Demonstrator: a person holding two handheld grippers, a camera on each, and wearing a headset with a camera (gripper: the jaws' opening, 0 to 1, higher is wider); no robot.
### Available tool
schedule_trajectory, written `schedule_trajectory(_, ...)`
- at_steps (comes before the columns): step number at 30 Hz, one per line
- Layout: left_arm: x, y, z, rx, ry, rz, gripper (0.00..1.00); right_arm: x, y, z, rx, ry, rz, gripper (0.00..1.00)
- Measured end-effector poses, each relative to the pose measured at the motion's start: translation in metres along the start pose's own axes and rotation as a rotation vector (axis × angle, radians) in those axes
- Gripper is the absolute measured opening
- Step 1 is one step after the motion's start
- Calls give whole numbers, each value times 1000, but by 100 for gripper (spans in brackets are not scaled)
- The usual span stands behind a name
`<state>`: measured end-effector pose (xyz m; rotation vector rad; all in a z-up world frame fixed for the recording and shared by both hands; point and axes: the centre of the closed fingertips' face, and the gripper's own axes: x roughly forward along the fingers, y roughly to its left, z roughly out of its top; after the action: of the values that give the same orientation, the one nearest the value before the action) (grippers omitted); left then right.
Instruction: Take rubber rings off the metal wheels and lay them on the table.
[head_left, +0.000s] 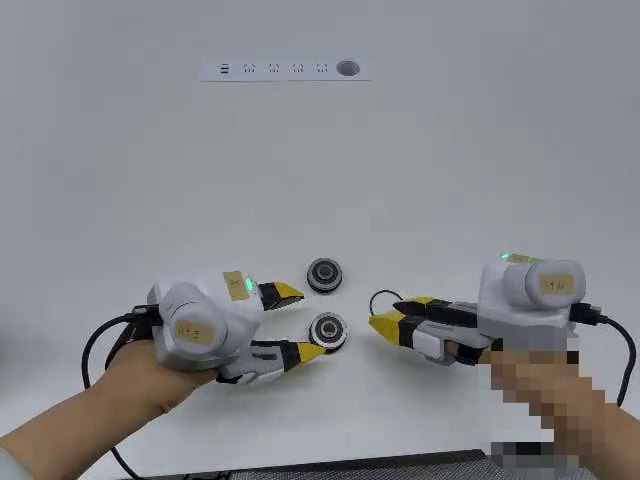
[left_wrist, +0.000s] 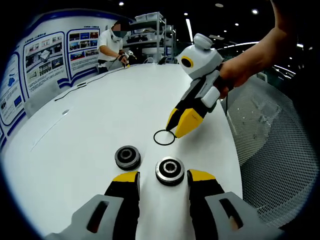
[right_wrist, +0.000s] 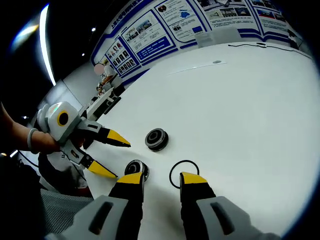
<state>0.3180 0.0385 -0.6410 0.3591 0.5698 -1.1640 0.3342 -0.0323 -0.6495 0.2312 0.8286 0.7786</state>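
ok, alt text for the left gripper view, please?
Left gripper open, its yellow-tipped fingers flanking a metal wheel on the white table. A second wheel lies left of it; beyond, the right gripper points down beside a loose rubber ring.

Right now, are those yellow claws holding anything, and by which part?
Nothing is held. The left gripper stands open around a metal wheel; the right gripper is open by a rubber ring lying on the table.

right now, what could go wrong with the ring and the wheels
The right gripper has a jaw tip at the edge of the rubber ring; withdrawing could drag it. The open jaws of the left gripper straddle the near wheel; closing off-centre might knock it into the far wheel.
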Motion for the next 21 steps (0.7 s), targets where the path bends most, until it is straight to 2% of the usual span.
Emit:
schedule_trajectory(14,11,-7,6,27,16,-27,24,3,5,-4,33,-6,18,29)
schedule_trajectory(21,14,-8,6,42,29,-35,21,5,7,-5,51,-13,29,29)
